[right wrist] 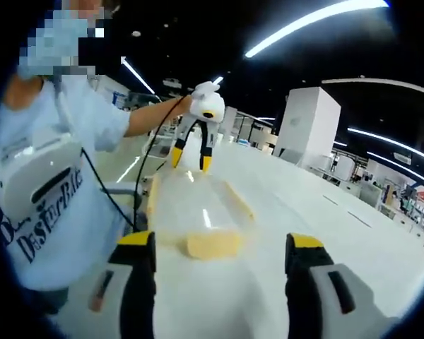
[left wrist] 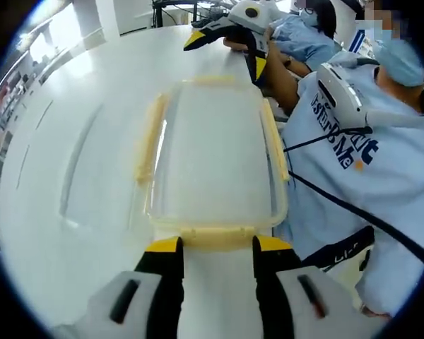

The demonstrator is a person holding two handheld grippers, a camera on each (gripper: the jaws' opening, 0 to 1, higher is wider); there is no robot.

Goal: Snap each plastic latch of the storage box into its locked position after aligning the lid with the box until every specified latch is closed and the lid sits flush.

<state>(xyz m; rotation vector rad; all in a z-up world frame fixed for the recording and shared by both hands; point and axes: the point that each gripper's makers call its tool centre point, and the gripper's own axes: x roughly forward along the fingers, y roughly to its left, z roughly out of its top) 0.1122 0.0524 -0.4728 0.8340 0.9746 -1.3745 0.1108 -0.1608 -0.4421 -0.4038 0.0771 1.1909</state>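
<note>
On the white table [left wrist: 78, 141]: one clear plastic storage box [left wrist: 212, 155] with its transparent lid [left wrist: 215, 134] laid over it, the long axis running away from the camera in the left gripper view. Pale yellow latches on four sides: near end latch [left wrist: 218, 237], far end latch [left wrist: 212, 80], long side latch [left wrist: 150, 138] on the open-table side, and long side latch [left wrist: 275, 141] on the side nearest the person; whether any is snapped down cannot be told. Left gripper [left wrist: 218, 248]: black jaws with yellow tips, set moderately apart, the tips just beside the two ends of the near end latch, nothing held between them. Right gripper [right wrist: 222, 244], from its own view: jaws set wide apart, low over the tabletop, with an end latch [right wrist: 212, 244] of the box [right wrist: 198, 201] lying between and just beyond the tips, not gripped. Same item as seen from the left gripper view: right gripper [left wrist: 230, 49] at the far end of the box, jaws spread, yellow tips pointing down toward the table. Left gripper [right wrist: 191, 159] as seen from the right gripper view: raised above the box's far end, jaws apart. Adjacent: person in a light blue T-shirt [left wrist: 367, 169] with dark lettering, standing at the table edge beside the box.
</note>
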